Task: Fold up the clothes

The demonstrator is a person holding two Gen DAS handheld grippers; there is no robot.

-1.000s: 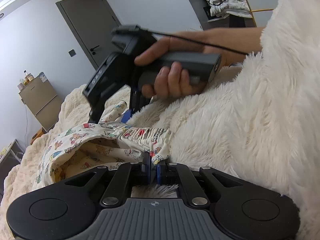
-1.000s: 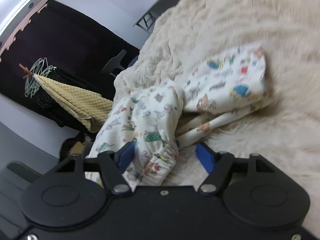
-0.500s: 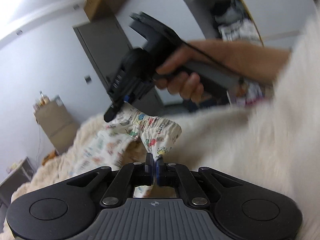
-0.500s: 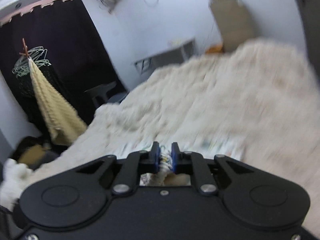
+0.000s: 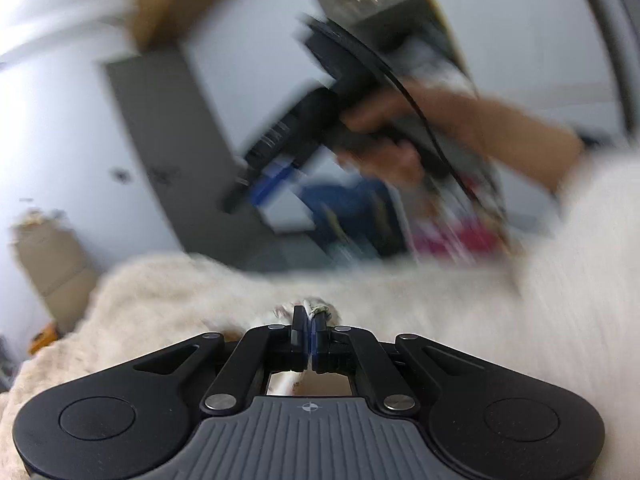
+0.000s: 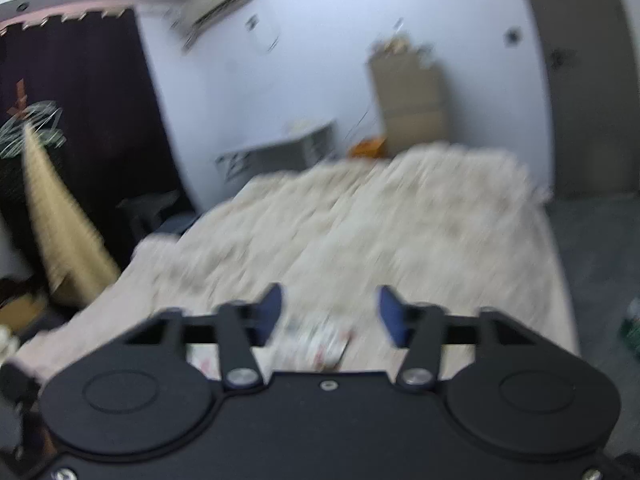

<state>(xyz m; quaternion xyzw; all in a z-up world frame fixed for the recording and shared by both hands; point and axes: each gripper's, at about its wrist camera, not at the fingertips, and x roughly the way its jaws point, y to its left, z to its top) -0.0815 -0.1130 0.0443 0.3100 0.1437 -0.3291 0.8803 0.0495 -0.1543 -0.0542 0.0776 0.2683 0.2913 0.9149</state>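
A bedroom, a shaggy cream blanket (image 6: 400, 216) filling the lower frames. Our left gripper (image 5: 308, 330) pinches a scrap of the printed garment (image 5: 316, 311), its jaws just eased a little. Our right gripper (image 6: 328, 312) has just opened wide, garment (image 6: 320, 340) lying loose below it. We judge one fold released; next needs a fresh grip. Only the left view shows the right hand (image 5: 384, 152) raised at upper centre.

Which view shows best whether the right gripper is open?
The right wrist view: the right gripper has its blue fingers standing wide apart, just opened, the printed garment loose below. The left wrist view shows it only from the side, raised and blurred.
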